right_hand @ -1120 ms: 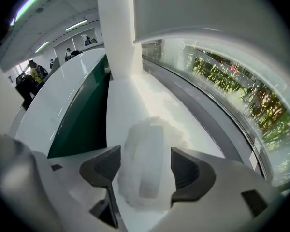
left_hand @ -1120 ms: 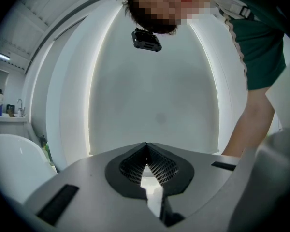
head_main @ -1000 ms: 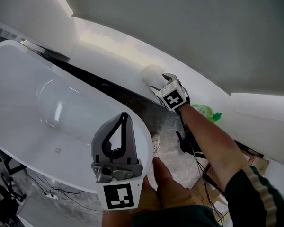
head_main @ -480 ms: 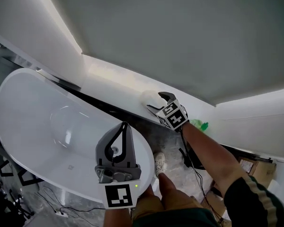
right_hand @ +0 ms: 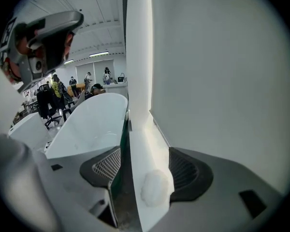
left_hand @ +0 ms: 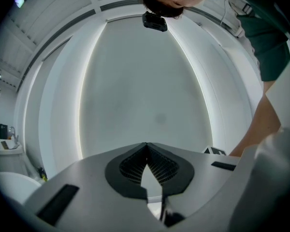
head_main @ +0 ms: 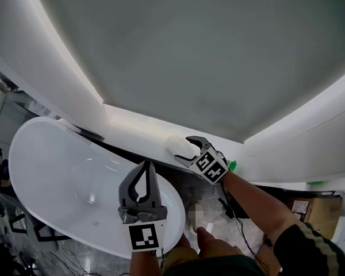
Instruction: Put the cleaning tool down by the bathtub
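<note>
The cleaning tool, a small white fluffy pad, lies on the white ledge behind the white bathtub. My right gripper is open, one jaw on each side of the pad. In the right gripper view the pad rests on the ledge close to the right pad of the gripper, and the bathtub is to the left. My left gripper is shut and holds nothing, raised over the tub's near rim. In its own view the left gripper points at a plain wall.
A green bottle stands on the floor past my right wrist. Cables and a cardboard box lie at the lower right. A dark gap runs between tub and ledge. Far off, the right gripper view shows people and office chairs.
The head view has tipped upward, so more wall shows and both grippers look smaller and lower. The right gripper stays at the pad on the ledge. The left gripper stays shut.
</note>
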`<state>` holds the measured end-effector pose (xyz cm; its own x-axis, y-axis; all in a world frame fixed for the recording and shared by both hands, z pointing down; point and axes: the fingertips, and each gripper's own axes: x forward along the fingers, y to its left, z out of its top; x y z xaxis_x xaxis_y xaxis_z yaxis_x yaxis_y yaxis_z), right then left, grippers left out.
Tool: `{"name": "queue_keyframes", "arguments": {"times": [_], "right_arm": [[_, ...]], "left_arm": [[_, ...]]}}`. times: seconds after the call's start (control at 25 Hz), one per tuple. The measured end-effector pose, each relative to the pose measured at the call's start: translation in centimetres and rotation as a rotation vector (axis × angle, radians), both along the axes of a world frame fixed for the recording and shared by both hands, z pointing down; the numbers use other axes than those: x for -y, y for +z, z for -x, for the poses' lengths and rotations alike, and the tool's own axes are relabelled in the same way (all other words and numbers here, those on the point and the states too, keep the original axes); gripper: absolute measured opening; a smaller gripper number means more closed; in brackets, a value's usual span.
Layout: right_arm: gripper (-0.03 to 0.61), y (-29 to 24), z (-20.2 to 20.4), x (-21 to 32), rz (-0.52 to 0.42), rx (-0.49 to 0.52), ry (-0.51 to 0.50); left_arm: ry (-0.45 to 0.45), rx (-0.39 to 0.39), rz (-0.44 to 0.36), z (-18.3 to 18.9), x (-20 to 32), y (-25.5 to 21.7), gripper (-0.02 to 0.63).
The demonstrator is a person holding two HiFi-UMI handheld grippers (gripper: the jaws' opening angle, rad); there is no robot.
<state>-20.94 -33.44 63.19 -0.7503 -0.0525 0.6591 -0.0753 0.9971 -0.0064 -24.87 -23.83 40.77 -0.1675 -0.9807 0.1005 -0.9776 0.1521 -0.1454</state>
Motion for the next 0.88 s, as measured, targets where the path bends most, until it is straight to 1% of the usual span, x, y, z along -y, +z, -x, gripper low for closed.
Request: {"name": "queue_keyframes", "arguments": {"times": [0.2, 0.36, 0.6, 0.68, 0.72, 0.84, 0.88], "right_arm": [[0.313, -6.8, -1.6, -1.3, -0.008, 0.113, 0.007], [0.311, -13.4, -2.5, -2.4, -0.031, 0.215, -0.012], [0.308, -22.7, -4.1, -3.9, -0.078, 0.363, -0.038], [0.302, -25.7, -4.6, -4.7, -0.087, 0.411, -0.042], [0.296, -27.2, -4.9, -5.3, -0.089, 0.437, -0.046], [0.236, -31.9, -5.9, -7.0, -0.115, 0.519, -0.066], [0.232, -33.3, -6.3, -7.4, -0.127, 0.546, -0.072]], "left_arm": [[0.02, -0.035, -0.034, -1.8, 0.2, -3.2, 0.009], [0.049, -0.059, -0.082, -2.9, 0.1, -6.9, 0.009], [0.076, -0.025, -0.13, -4.2, 0.3, -12.4, 0.009], [0.091, -0.015, -0.131, -4.8, 0.4, -13.8, 0.009], [0.097, -0.011, -0.125, -5.0, 0.4, -14.3, 0.009], [0.116, 0.003, -0.118, -5.9, 0.2, -16.1, 0.009], [0.123, 0.004, -0.117, -6.2, 0.1, -16.6, 0.009]]}}
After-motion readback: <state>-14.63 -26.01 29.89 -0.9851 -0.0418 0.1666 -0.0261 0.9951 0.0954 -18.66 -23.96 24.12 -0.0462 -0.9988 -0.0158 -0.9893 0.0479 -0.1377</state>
